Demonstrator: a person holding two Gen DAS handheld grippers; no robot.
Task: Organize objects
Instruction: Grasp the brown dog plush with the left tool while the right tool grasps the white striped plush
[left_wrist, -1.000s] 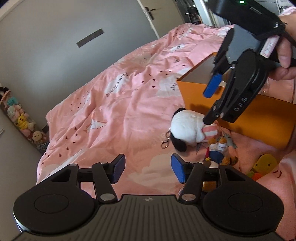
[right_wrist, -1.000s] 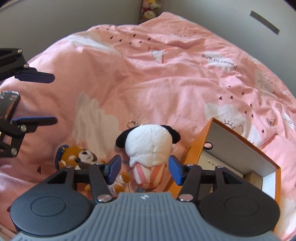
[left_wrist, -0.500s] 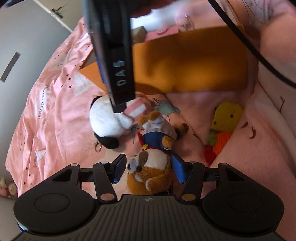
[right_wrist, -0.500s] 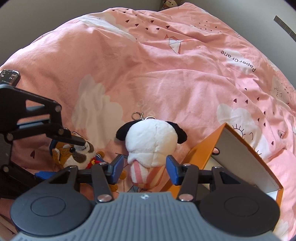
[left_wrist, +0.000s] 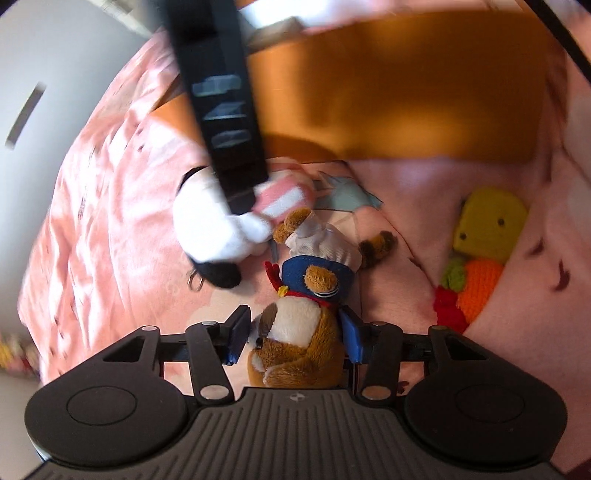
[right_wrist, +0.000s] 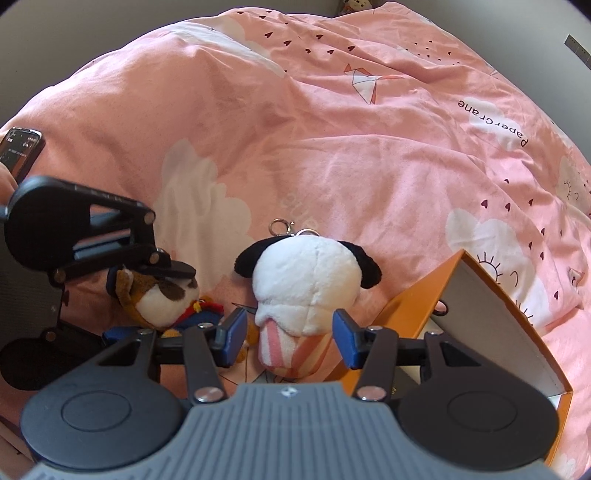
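- Left tongs (left_wrist: 293, 334) sit around the head of the brown dog toy (left_wrist: 295, 343). Their jaws have just been closing, and the blue pads look to be touching its fur on both sides.
- Right tongs (right_wrist: 286, 330) stand partly open around the striped bottom of the white dog toy (right_wrist: 306, 280), and the pads do not press it.
- Both toys lie side by side on the pink bed cover (right_wrist: 332, 129).
- An orange box (right_wrist: 417, 306) is just beside the white toy.
- A yellow and orange knitted toy (left_wrist: 487, 236) lies nearby.
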